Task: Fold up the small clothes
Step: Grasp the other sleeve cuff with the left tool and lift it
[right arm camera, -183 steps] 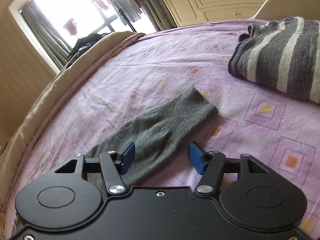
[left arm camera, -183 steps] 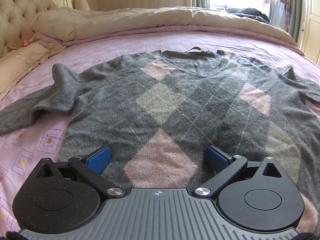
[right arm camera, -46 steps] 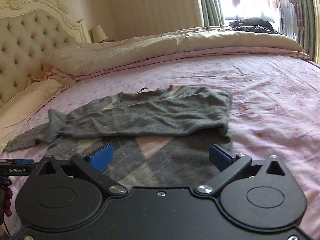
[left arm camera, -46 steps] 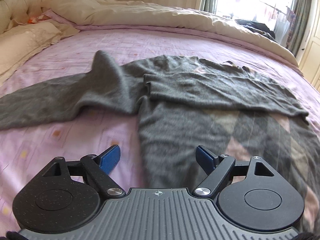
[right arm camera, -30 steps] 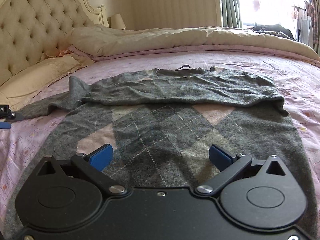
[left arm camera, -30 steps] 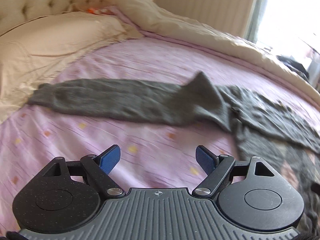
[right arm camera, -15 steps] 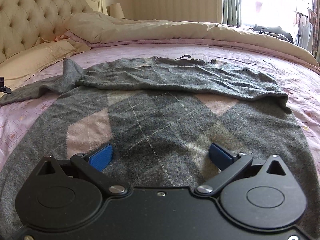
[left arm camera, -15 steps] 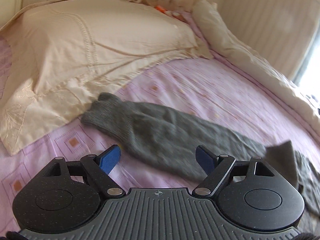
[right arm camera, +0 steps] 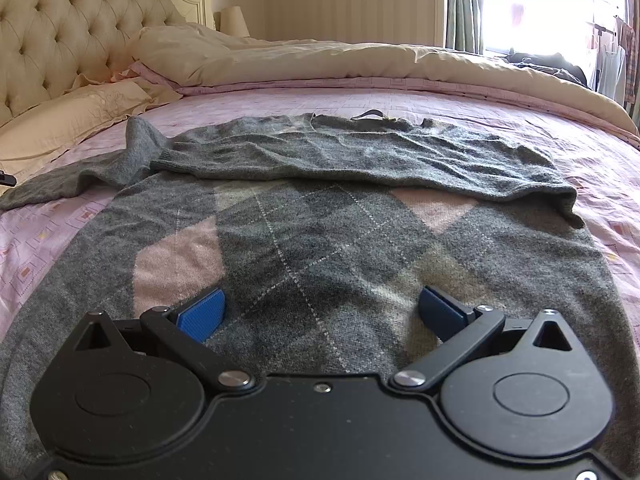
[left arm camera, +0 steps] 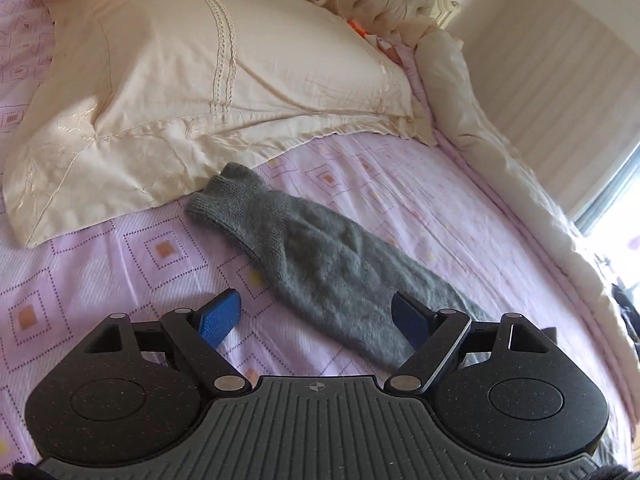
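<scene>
Lying face up on the bed (right arm camera: 500, 104), the grey argyle sweater (right arm camera: 320, 240) was partly folded: one sleeve already lay across the chest as a grey band (right arm camera: 360, 160), while the other sleeve (left arm camera: 320, 268) stretched out over the pink sheet, its cuff (left arm camera: 224, 196) just beside the edge of the cream pillow (left arm camera: 200, 72). Judging from that, the task stood near its start, with this sleeve to bring in and the body to double over. The left gripper (left arm camera: 316, 316) hung over the outstretched sleeve with its jaws wide apart, one pad over bare sheet and the other over the knit, gripping nothing. The right gripper (right arm camera: 320, 312) hovered above the sweater's lower part, jaws equally wide and empty. Room looked generous: open sheet lay on the near side of the sleeve and beyond the sweater's right edge, while the pillow crowded the cuff and a rolled duvet (right arm camera: 360, 60) bounded the far side.
</scene>
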### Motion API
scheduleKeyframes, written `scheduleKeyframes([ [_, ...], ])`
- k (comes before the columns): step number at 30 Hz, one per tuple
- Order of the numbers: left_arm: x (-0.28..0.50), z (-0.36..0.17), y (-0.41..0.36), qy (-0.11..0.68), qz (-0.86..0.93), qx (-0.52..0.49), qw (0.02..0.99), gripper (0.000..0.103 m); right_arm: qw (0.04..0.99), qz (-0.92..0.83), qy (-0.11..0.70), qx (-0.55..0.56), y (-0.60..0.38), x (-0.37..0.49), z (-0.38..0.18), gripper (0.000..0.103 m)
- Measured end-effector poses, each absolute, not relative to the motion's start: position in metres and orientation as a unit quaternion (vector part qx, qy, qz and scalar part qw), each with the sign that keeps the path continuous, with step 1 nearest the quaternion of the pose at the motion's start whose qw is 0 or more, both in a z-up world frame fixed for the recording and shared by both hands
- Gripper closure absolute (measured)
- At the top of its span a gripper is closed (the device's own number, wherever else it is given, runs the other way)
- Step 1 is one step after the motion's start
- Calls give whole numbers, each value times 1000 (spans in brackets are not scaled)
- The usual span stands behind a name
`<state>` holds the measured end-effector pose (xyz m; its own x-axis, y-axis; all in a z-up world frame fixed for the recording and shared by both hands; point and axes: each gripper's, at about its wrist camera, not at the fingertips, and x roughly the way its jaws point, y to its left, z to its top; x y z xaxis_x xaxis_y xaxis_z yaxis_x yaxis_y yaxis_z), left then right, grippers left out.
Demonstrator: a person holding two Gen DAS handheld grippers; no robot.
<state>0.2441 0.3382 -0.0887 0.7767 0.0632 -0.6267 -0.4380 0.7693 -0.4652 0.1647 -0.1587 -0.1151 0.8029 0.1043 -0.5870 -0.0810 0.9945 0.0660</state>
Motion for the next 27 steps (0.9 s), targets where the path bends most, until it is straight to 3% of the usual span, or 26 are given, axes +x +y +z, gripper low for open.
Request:
scheduleKeyframes([
  [9, 281, -98, 364, 261, 109, -369, 885, 19, 949, 49, 310, 19, -159, 165, -115, 0],
  [10, 283, -100, 369, 254, 104, -383, 882, 26, 949, 49, 310, 19, -159, 165, -115, 0],
  [11, 284, -102, 374, 249, 104, -401, 875, 58, 949, 49, 310, 19, -159, 165, -115, 0],
  [12, 285, -104, 378, 253, 116, -414, 867, 82, 949, 49, 310, 19, -158, 165, -115, 0],
  [13, 285, -104, 381, 261, 135, -420, 859, 95, 949, 49, 310, 19, -158, 165, -115, 0],
  [21, 261, -43, 381, 212, 154, -352, 898, 95, 949, 51, 310, 22, -159, 165, -115, 0],
  [27, 277, 28, 334, 194, 94, -298, 930, 95, 948, 58, 309, 40, -166, 165, -113, 0],
])
